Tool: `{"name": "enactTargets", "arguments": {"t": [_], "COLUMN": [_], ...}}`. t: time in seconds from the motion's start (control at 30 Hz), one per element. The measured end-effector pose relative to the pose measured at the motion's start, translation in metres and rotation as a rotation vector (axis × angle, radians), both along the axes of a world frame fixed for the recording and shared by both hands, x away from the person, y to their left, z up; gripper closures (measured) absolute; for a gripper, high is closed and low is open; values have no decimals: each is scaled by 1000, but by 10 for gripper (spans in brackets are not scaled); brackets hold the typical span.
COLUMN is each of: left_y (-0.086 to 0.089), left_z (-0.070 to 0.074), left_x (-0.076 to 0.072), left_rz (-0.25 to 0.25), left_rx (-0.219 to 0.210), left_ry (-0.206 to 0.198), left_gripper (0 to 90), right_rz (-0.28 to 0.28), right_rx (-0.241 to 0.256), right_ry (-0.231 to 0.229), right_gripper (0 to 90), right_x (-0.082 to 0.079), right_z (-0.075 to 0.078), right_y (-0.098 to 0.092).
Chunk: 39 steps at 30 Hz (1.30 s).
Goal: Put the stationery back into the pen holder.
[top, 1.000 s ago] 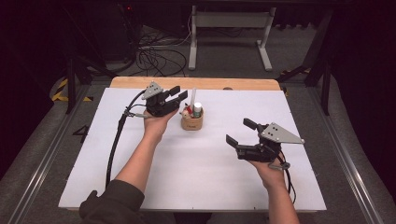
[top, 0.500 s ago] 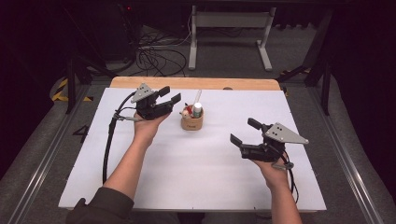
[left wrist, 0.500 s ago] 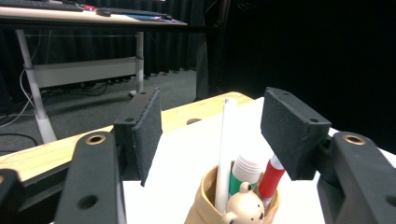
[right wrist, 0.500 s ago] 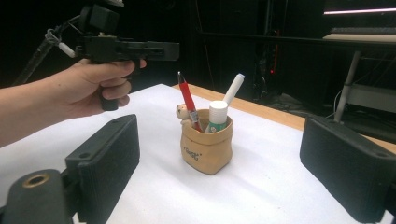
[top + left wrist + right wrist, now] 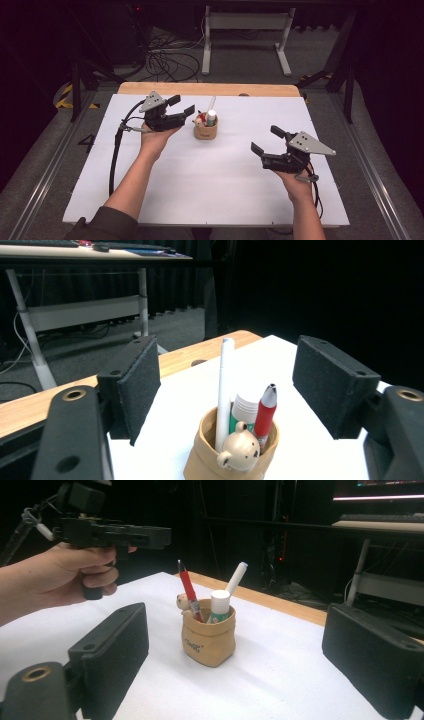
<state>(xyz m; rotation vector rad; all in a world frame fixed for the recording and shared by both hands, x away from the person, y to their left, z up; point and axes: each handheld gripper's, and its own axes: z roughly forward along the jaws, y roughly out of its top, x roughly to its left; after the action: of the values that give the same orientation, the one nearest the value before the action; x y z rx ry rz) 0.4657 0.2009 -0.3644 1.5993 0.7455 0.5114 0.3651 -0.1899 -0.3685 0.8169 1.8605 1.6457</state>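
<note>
A tan pouch-shaped pen holder point(image 5: 205, 132) stands on the white table top point(image 5: 210, 190), just behind its middle. It holds a white pen point(image 5: 225, 385), a red pen point(image 5: 265, 410), a green-and-white tube point(image 5: 243, 410) and a small bear figure point(image 5: 240, 450). My left gripper point(image 5: 182, 105) hovers open just left of the holder, with its jaws pointing at it and nothing between them. Near the right front, my right gripper point(image 5: 266, 140) is open and empty and faces the holder point(image 5: 208, 640) from a distance. The left gripper point(image 5: 145, 535) hangs above and left of the holder in the right gripper view.
A wooden strip point(image 5: 210, 89) edges the far side of the table. Behind it are a white desk frame point(image 5: 245, 30) and loose cables point(image 5: 165, 60) on the floor. The left gripper's black cable point(image 5: 116, 150) trails over the table's left part.
My left gripper has drawn back slightly to the left, away from the holder. The right gripper has drifted a little to the right. Both stay open.
</note>
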Motion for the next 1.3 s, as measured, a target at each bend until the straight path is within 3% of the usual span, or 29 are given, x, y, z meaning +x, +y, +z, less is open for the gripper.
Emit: {"name": "enactTargets", "arguments": {"t": [0.67,1.3], "left_y": [27,38], "left_z": [6,13], "left_x": [-34,-67], "left_rz": [11,-18], "left_rx": [-4,36], "left_ry": [-19,-27], "left_gripper": [204,173], "right_rz": [-27,-37], "right_rx": [3,6], "right_ry": [-10,-9], "right_gripper": [112,106], "right_x": [-3,-3], "right_z": [3,3], "right_y": [-5,-8]}}
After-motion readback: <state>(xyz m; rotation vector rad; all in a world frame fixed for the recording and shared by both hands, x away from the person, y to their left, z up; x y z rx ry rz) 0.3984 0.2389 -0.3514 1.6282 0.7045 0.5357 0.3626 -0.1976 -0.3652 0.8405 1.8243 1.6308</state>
